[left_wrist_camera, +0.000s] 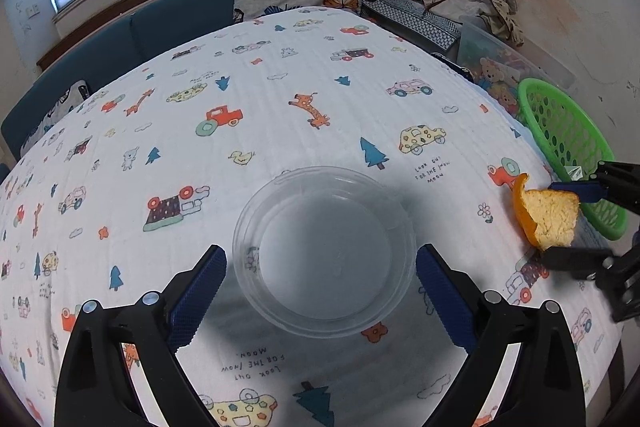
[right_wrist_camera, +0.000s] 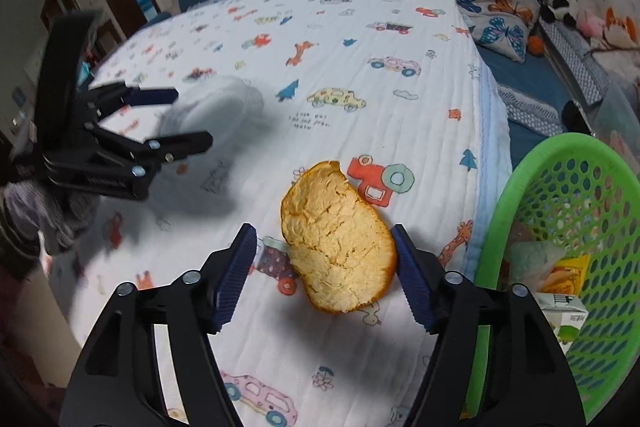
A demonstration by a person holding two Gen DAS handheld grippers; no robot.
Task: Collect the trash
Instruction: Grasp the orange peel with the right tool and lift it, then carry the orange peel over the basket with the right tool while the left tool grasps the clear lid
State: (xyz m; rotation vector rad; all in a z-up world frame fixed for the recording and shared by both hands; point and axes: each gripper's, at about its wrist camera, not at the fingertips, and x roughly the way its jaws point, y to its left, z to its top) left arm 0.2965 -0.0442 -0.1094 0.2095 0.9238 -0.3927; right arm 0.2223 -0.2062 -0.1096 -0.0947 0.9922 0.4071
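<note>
The right gripper (right_wrist_camera: pixel 324 279) straddles the orange peel (right_wrist_camera: pixel 338 241), jaws apart — the green basket (right_wrist_camera: pixel 500 227) lies just right; the left gripper (left_wrist_camera: pixel 320 291), jaws apart, brackets the clear bowl (left_wrist_camera: pixel 324 251).

A clear round plastic container (left_wrist_camera: pixel 324 251) sits on the desk (left_wrist_camera: pixel 280 99), between the fingers of the left hand-held gripper (left_wrist_camera: pixel 320 267). To its right lies an orange peel (right_wrist_camera: pixel 338 241), between the right hand-held gripper's (right_wrist_camera: pixel 324 267) fingers. Right of the peel, beside the desk edge, stands a green perforated plastic basket (right_wrist_camera: pixel 560 195) with cartons inside.
</note>
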